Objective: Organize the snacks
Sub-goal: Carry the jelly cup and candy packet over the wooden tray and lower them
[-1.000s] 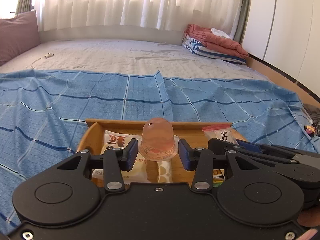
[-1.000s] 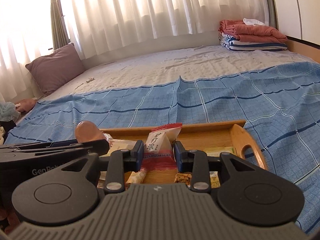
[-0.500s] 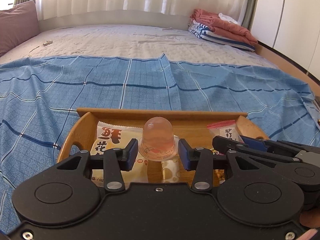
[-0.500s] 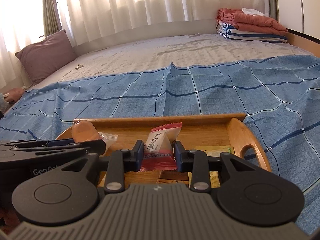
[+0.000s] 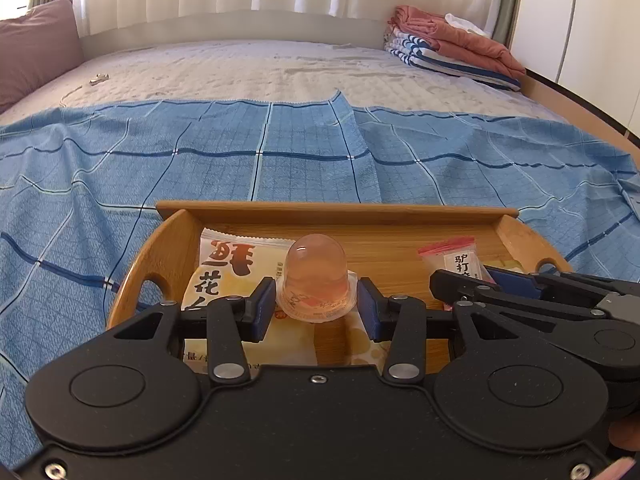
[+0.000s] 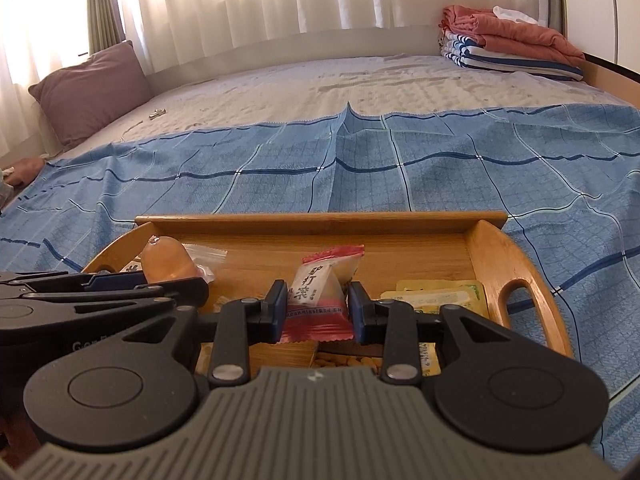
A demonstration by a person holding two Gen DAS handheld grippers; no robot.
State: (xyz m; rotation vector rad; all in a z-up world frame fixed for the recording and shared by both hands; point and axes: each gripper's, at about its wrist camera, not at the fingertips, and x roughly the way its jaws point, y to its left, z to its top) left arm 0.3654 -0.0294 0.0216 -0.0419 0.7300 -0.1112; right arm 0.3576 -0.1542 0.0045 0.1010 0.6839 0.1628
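Observation:
A wooden tray (image 5: pixel 332 210) (image 6: pixel 320 218) with cut-out handles lies on a blue checked cloth on the bed. My left gripper (image 5: pixel 317 308) is shut on a clear orange jelly cup (image 5: pixel 316 272), held over the tray's left half above a yellow snack packet (image 5: pixel 224 268). My right gripper (image 6: pixel 316 310) is shut on a small red-and-white candy packet (image 6: pixel 320 292), over the tray's middle. Each gripper shows at the other view's edge: the right gripper's candy packet (image 5: pixel 460 260), the left gripper's jelly cup (image 6: pixel 166 262). Yellow-green packets (image 6: pixel 440 294) lie in the tray's right part.
The blue checked cloth (image 5: pixel 280 152) covers the near half of the bed; bare grey mattress (image 5: pixel 260 68) lies beyond. Folded blankets (image 5: pixel 452 48) sit at the far right, a mauve pillow (image 6: pixel 88 88) at the far left. Curtains hang behind.
Both grippers have come down and closer to the tray with their snacks still held; the tray now appears larger and more of its inside shows.

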